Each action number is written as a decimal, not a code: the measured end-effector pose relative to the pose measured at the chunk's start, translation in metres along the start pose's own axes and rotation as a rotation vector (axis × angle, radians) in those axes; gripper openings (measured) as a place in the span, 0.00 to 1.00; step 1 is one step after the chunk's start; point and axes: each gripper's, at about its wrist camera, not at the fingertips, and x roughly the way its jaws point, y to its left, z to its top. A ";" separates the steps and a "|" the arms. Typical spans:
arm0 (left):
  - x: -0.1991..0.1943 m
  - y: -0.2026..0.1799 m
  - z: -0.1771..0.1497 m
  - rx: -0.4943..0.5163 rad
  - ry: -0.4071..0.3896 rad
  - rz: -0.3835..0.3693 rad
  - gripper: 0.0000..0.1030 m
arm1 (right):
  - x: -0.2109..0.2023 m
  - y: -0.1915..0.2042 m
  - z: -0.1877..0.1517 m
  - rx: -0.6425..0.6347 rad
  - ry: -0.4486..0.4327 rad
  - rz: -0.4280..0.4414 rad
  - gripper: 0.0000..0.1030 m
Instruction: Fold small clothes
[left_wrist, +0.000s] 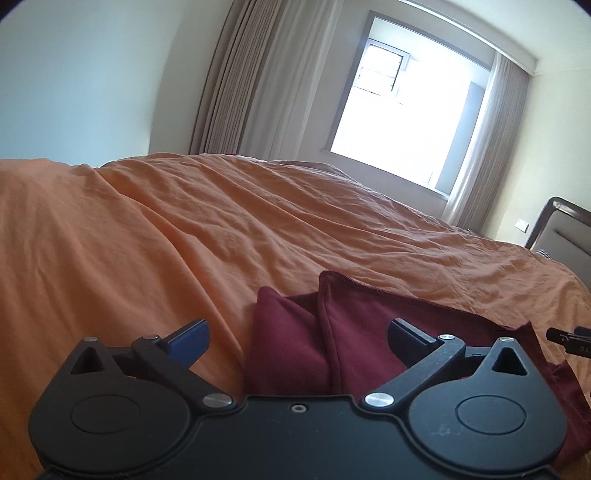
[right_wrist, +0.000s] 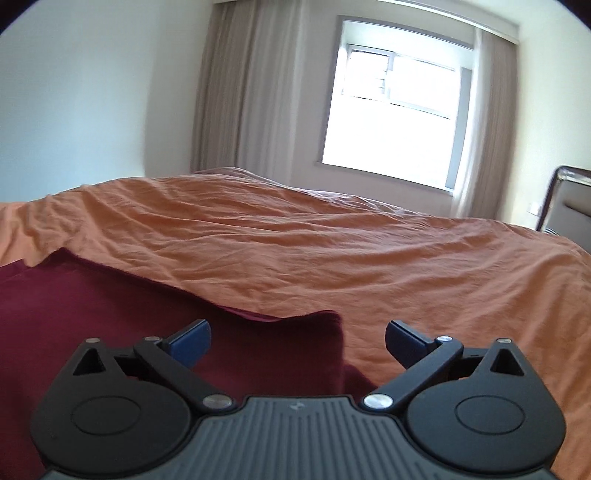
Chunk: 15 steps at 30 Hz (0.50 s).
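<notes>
Bedroom, orange bedspread (left_wrist: 184, 229) as folding surface: maroon garment (left_wrist: 354, 339) lies on it partly folded, one flap doubled over, edges uneven, with my left claw (left_wrist: 297, 341) and right claw (right_wrist: 297, 341) both released and empty above it, so further folds likely remain.

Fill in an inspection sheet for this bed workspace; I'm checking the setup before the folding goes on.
Surface: orange bedsheet, wrinkled, covering the bed.
Job's things: maroon garment, partly folded, lying on the sheet near both tongs.
Clutter: nothing seen.
Grippers: left tongs open, over the garment's folded edge, nothing clamped; right tongs open, over the garment's corner, nothing clamped.
Cables: nothing seen.
Surroundings: bright window, beige curtains, headboard at right, plain walls.
</notes>
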 end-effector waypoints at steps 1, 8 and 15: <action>-0.007 -0.001 -0.006 0.004 -0.002 -0.010 0.99 | -0.002 0.010 0.000 -0.018 -0.007 0.021 1.00; -0.047 -0.017 -0.056 0.003 0.004 -0.055 0.99 | 0.036 0.057 0.010 -0.149 0.056 0.078 1.00; -0.059 -0.042 -0.088 0.011 0.016 -0.002 0.99 | 0.095 0.025 0.001 0.139 0.211 0.201 1.00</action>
